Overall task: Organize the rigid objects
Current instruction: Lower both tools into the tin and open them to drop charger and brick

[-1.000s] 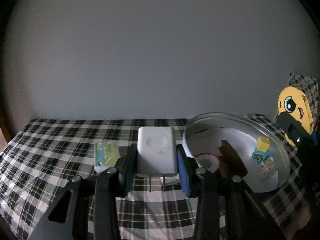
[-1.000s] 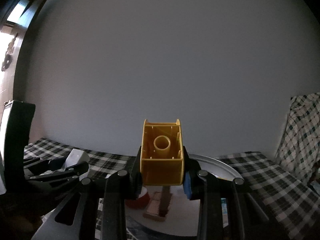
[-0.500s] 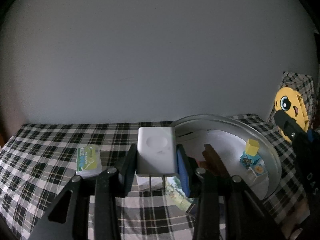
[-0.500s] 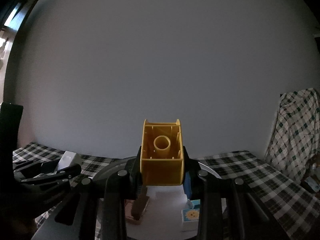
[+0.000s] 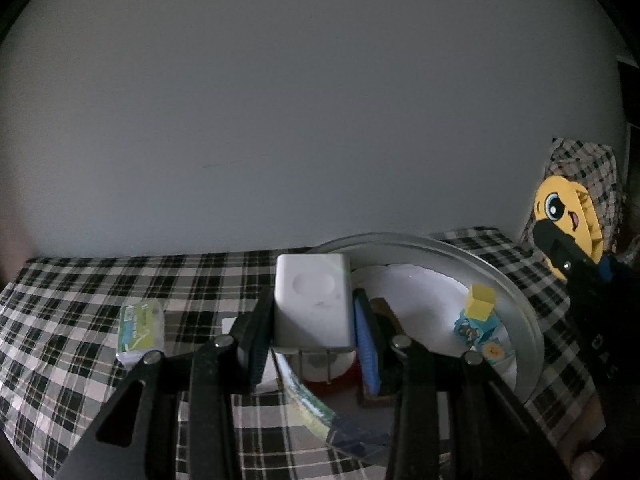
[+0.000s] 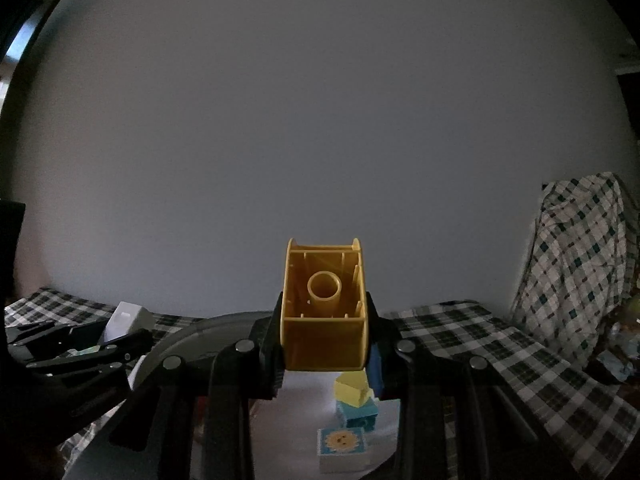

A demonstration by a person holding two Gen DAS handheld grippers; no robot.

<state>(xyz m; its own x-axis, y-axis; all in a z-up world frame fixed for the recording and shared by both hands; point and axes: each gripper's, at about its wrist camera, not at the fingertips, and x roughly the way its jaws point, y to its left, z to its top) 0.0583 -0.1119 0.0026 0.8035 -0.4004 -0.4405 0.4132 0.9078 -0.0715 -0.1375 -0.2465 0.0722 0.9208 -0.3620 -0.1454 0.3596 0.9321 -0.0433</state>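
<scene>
A white pack with a green label point(image 5: 141, 330) lies on the checked cloth point(image 5: 60, 320) well to the left of the left tongs point(image 5: 313, 312), which pinch a white plug adapter point(image 5: 313, 300) between their pads, its two prongs pointing down over the near edge of a round metal tray point(image 5: 520, 300). Just beyond and to the right of that pair, inside the tray, sit a dark brown piece point(image 5: 386, 312), a small yellow cube point(image 5: 481, 301) atop a blue block point(image 5: 474, 326), and a picture cube with a sun face point(image 5: 494, 354). At the far right of the left view, the right tongs point(image 6: 325, 328) carry a yellow hollow block point(image 6: 324, 308), clamped at its sides with its open underside toward the camera; below them, in the right view, the yellow cube, the blue block and the picture cube are seen inside the tray. Both loads appear to be on their way to the tray, so the step in hand looks like the carry-in. Next, each pair would likely need to lower over a bare patch of the white liner point(image 5: 416, 292), clear of the stacked cubes, before spreading to let go.
</scene>
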